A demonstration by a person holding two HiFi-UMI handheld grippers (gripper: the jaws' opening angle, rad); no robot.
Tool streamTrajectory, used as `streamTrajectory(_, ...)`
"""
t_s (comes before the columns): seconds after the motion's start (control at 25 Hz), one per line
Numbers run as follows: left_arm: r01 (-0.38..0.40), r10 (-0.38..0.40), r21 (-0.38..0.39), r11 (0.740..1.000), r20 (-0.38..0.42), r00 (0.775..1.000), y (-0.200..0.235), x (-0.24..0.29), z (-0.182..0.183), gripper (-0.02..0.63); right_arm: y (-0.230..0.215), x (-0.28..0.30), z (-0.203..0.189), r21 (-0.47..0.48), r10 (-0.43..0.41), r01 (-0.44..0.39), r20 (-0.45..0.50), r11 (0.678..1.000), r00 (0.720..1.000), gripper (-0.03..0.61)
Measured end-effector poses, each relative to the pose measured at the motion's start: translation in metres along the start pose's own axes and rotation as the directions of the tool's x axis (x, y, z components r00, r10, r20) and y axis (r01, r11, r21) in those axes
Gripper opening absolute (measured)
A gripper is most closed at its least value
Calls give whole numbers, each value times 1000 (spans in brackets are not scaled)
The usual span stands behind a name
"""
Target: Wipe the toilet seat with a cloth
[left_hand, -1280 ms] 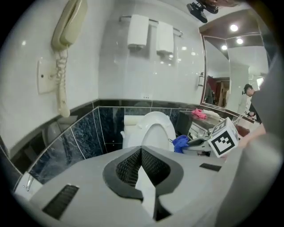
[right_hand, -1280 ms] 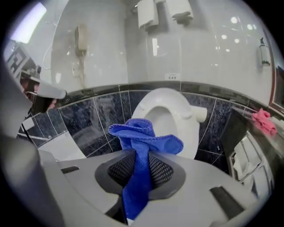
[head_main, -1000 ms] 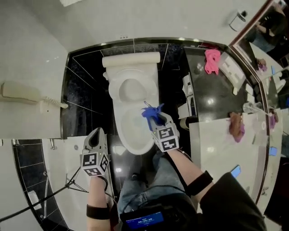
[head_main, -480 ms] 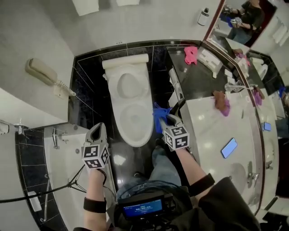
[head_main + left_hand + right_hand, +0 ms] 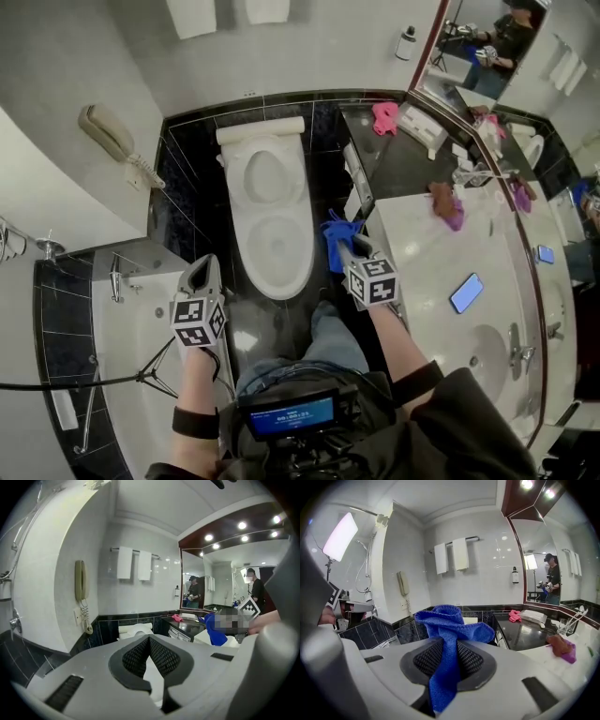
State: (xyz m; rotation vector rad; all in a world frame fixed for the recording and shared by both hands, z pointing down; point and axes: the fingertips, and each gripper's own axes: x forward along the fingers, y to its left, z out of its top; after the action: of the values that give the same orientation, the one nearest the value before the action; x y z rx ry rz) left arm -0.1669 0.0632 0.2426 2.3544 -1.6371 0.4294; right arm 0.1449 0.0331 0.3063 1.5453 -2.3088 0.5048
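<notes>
- The right gripper (image 5: 448, 663) has its jaws clamped on a blue cloth (image 5: 451, 620); the fabric is pinched between the pads, bunches in a fold above them and hangs in a tail below.
- The left gripper (image 5: 150, 654) is closed tight with nothing between its pads, so it has no part in the wiping.
- In the head view the cloth is up in the air beside the toilet, between the bowl's right edge and the white vanity counter (image 5: 424, 272), and touches neither.
- The toilet seat (image 5: 238, 246) lies down with the lid (image 5: 264, 176) raised behind it; nothing rests on it, and no gripper is over it.
- The seat looks evenly white, but whether it is wet or wiped is too fine to tell.
- My judgement: no wiping is under way. Either the pass is finished, or the cloth has yet to be brought across and pressed along the ring.
</notes>
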Motion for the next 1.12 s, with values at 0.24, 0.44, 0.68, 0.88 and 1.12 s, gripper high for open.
streamTrajectory(0.24,-2,2,19,1000,4,1000,-5,-17,-8,0,2,-20,-7,9,-6,6,1,1000,1000,109)
streamTrajectory(0.44,-11,11,-10,1000,14,1000,-5,-24,-10,0,-2,-23,-17,9,-12,12,-9,1000,1000,109)
streamTrajectory(0.68,-28,28,-10,1000,10,1000,-3,-22,-10,0,-2,-18,-21,5,-5,6,-24,1000,1000,109)
streamTrajectory(0.88,-34,34,-7,999,-5,999,-1,-12,-10,0,-4,-7,-15,-6,8,-8,-33,1000,999,110)
streamTrajectory(1.12,-28,28,-10,1000,-30,999,1,15,-8,0,-13,15,-4,-21,20,-21,-56,1000,998,110)
